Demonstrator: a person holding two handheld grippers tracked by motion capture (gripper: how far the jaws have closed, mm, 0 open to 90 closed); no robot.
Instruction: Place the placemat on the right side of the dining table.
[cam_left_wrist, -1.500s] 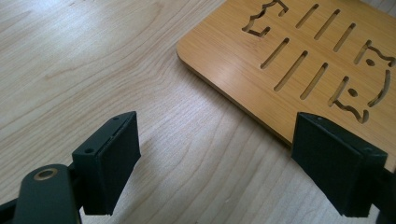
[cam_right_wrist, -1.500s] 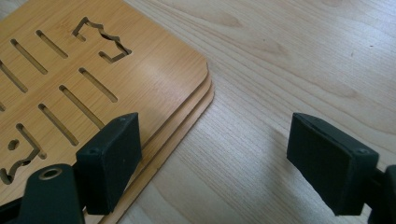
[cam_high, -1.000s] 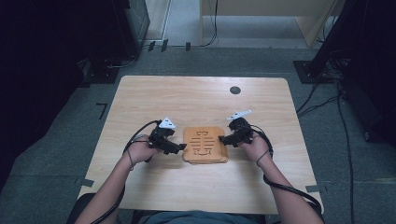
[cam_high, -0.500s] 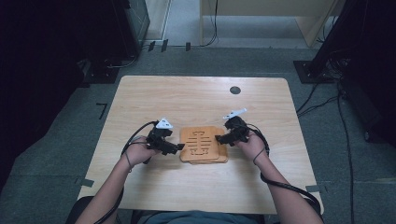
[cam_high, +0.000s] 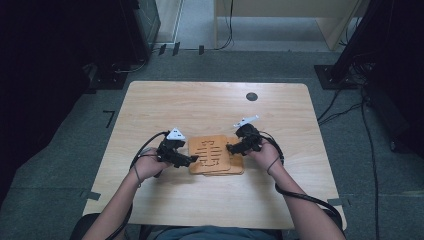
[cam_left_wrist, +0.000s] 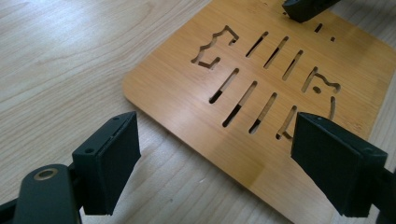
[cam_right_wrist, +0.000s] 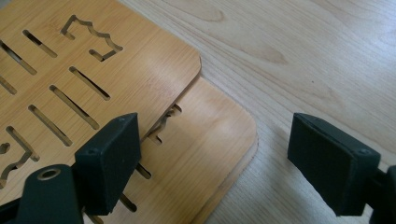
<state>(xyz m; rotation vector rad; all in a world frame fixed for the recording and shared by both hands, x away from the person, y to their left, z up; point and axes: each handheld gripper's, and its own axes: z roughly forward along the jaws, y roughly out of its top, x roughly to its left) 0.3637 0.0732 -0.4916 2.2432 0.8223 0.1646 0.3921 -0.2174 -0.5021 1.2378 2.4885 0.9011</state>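
A: Both pairs of jaws stand apart and hold nothing. The left gripper straddles the near-left corner of the top bamboo board; the right gripper straddles the corner of the lower board.

B: Why that way?

A: Probably to separate the two boards, stacked askew mid-table.

B: Anything unclear?

A: The lower board is mostly covered, so I can't tell whether more lie beneath.
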